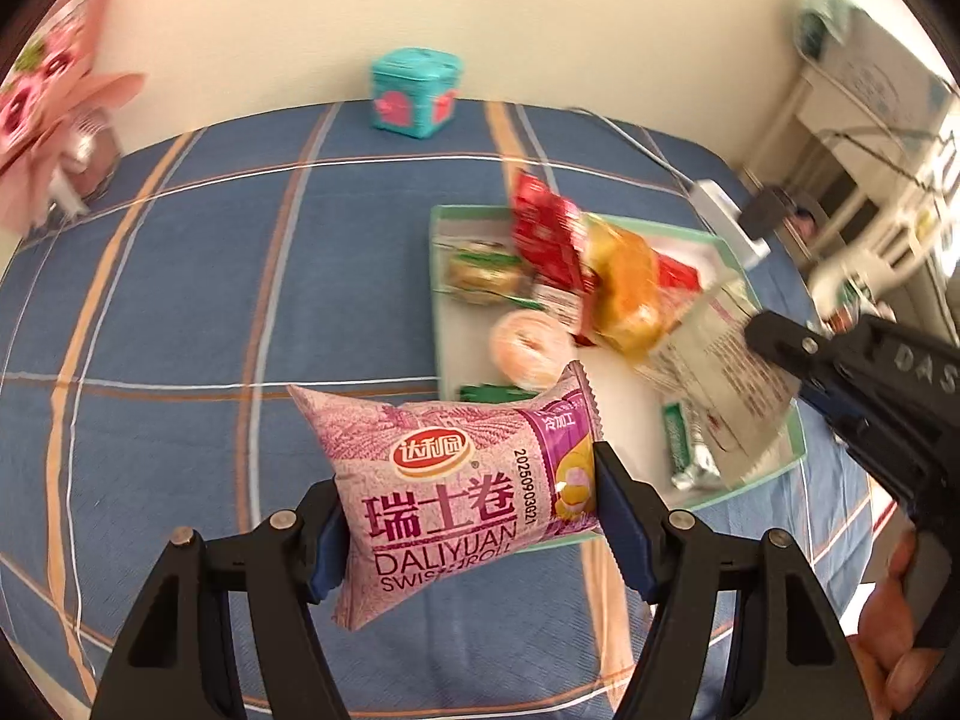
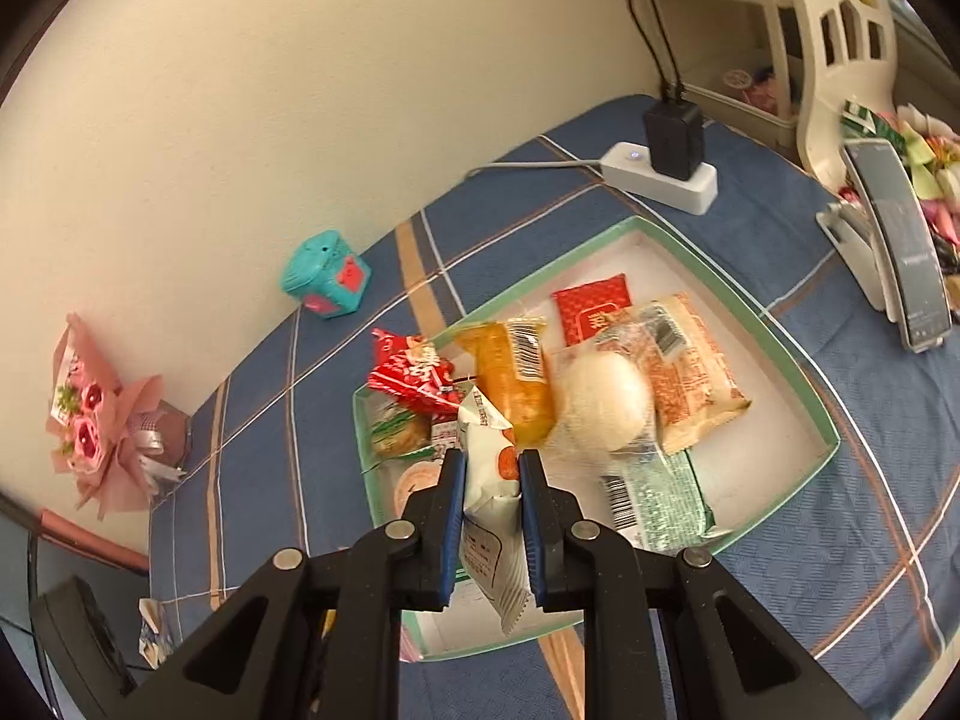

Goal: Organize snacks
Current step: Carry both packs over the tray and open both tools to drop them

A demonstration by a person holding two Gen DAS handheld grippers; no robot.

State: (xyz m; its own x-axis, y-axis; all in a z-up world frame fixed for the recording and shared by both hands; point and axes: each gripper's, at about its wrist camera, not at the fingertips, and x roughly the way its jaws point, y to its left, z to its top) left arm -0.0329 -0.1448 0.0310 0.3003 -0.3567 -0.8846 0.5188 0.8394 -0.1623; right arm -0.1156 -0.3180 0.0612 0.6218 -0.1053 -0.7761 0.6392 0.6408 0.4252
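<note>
My left gripper (image 1: 465, 480) is shut on a pink-purple Swiss roll packet (image 1: 444, 480), held above the blue checked cloth just left of the tray. The green-rimmed white tray (image 1: 612, 414) holds several snacks. In the left wrist view my right gripper (image 1: 774, 342) comes in from the right over the tray with a white packet (image 1: 720, 366). In the right wrist view my right gripper (image 2: 491, 463) is shut on that white packet (image 2: 489, 516) above the tray's (image 2: 831, 438) near corner. Beneath lie a red packet (image 2: 591, 309), an orange packet (image 2: 510, 384), a round white bun (image 2: 606, 402) and a green packet (image 2: 660, 498).
A teal box (image 2: 327, 276) stands by the wall and a pink bouquet (image 2: 102, 420) at the far left. A white power strip with a black charger (image 2: 666, 168) lies behind the tray. A phone on a stand (image 2: 900, 252) and a white shelf (image 2: 828, 30) are to the right.
</note>
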